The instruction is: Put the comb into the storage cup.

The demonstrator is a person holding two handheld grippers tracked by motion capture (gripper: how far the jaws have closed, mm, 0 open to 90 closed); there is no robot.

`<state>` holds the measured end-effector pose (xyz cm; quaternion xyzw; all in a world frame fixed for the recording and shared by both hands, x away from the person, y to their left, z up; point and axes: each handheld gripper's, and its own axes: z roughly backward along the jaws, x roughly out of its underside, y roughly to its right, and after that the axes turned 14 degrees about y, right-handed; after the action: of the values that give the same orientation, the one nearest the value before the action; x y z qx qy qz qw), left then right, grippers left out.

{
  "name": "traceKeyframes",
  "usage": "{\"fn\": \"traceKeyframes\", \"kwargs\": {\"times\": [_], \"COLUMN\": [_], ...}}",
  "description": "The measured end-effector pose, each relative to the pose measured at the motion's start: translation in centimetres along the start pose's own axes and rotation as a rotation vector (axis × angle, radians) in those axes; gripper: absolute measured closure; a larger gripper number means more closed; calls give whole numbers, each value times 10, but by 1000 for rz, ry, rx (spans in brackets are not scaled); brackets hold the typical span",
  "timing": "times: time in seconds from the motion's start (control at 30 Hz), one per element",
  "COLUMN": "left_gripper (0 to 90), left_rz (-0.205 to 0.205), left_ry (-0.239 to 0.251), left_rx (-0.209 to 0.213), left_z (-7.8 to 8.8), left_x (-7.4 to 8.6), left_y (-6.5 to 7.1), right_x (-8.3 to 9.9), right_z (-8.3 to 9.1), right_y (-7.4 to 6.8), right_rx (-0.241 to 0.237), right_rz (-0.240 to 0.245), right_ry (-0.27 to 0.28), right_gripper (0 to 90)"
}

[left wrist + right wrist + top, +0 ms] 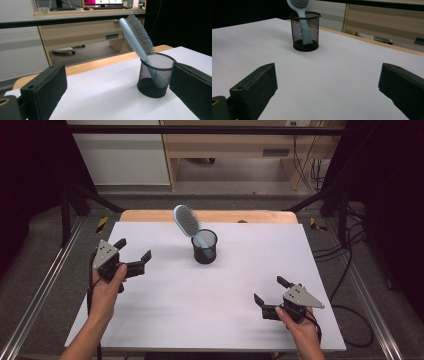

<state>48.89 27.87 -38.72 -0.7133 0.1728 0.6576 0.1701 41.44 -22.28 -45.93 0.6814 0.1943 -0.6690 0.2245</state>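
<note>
**Brush leans toward your left gripper**

The hairbrush [188, 222] stands handle-down in the black mesh cup [205, 247] at the far middle of the white table [210, 310]. Its long axis tilts up and to the far left, so the head overhangs the cup's left rim. Your left gripper [134, 255] is the nearer one, just left of the cup; your right gripper [272, 292] sits well apart at the near right. Both have their jaws spread wide and hold nothing. The brush is smooth pale-blue plastic with an oval head and fine bristles; the cup is round, see-through wire mesh, probably light enough to tip.
</note>
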Motion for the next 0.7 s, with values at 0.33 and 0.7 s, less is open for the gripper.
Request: {"fn": "traceKeyframes", "kwargs": {"times": [0.33, 0.7], "left_gripper": [15, 15], "left_rz": [6, 18], "left_ry": [16, 27], "left_rx": [-19, -32], "left_z": [21, 37], "left_x": [6, 16], "left_y": [-12, -19], "right_x": [1, 1], "right_z": [1, 1], "right_y": [2, 3], "right_rx": [7, 9], "right_rz": [-6, -6], "right_ry": [-3, -3], "right_gripper": [23, 23]}}
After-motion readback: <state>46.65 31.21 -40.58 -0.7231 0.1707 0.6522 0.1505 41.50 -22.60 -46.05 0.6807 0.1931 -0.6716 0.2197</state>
